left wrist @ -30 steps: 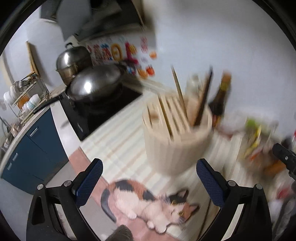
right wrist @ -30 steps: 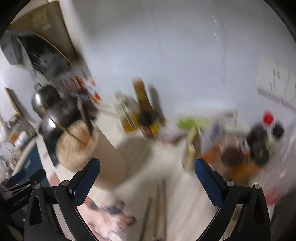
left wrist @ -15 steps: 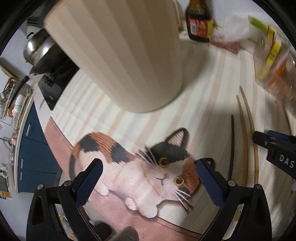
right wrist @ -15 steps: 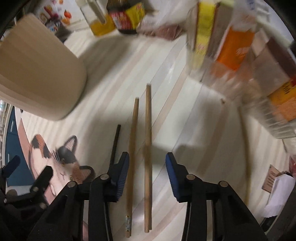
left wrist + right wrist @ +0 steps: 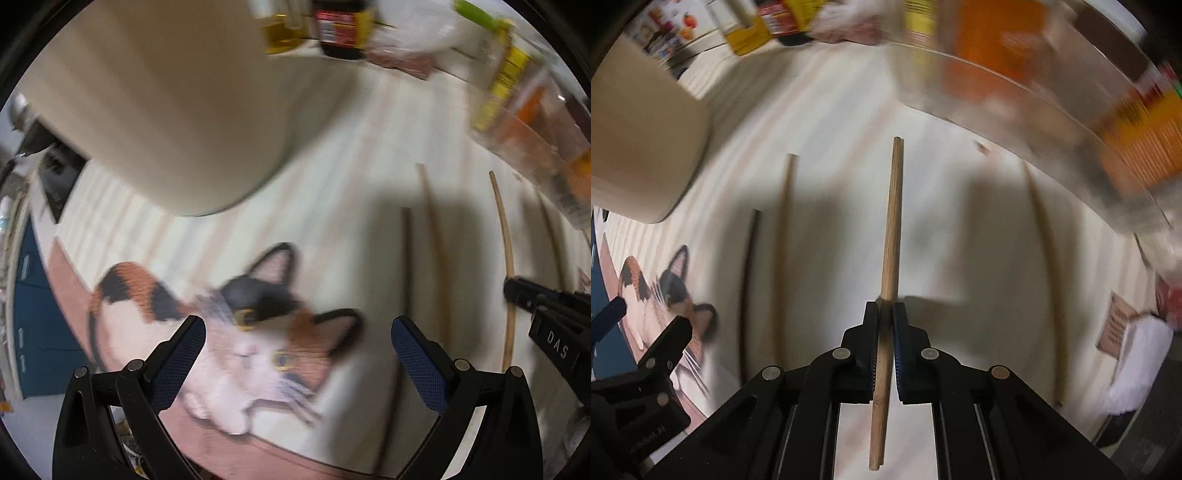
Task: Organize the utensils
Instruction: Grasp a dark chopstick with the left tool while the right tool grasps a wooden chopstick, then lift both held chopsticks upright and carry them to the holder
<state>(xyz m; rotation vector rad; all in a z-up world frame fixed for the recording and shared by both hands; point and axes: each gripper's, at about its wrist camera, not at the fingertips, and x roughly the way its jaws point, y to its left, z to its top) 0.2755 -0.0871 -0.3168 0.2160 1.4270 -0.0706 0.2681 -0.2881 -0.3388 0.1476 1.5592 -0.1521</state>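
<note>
Striped countertop (image 5: 831, 122): holder (image 5: 177, 110) at ten o'clock; cat mat (image 5: 258, 332) at seven; loose chopsticks (image 5: 783, 258) centre; bottles (image 5: 340, 29) at twelve.

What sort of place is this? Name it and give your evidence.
Most likely a home kitchen counter. Sauce bottles stand at the back, a round wooden utensil holder sits on a striped cat-print mat, and chopsticks lie loose on it.

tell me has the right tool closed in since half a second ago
Yes. The right tool is now shut on the wooden chopstick, where its pads earlier stood apart either side, and the striped counter looks closer.
</note>
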